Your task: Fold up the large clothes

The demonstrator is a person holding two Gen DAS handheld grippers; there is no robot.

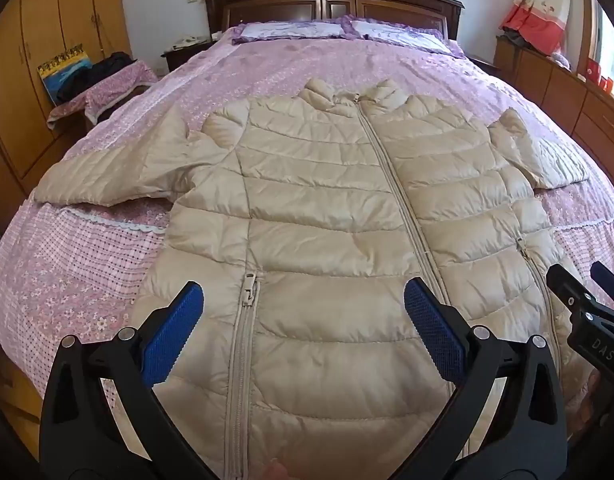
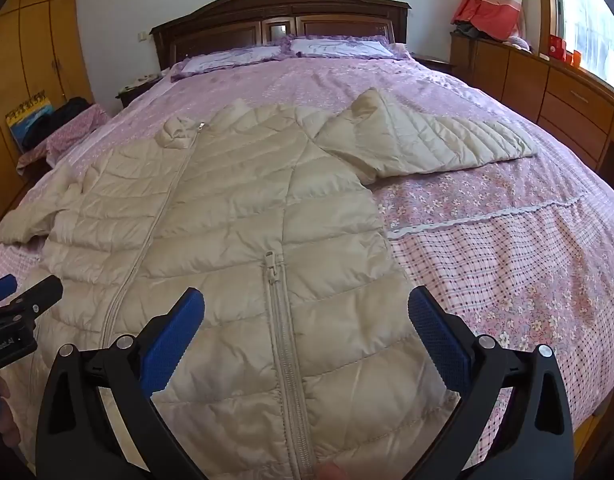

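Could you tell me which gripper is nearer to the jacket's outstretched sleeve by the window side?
Right. The right gripper hovers open over the jacket's pocket below that sleeve; the left gripper hovers farther across, beyond the centre zipper.

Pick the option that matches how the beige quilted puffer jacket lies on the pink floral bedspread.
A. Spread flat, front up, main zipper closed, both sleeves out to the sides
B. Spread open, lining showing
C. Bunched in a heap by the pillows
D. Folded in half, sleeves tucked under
A: the beige quilted puffer jacket lies flat on the pink floral bedspread, front up with its centre zipper closed and a sleeve stretched out on each side.
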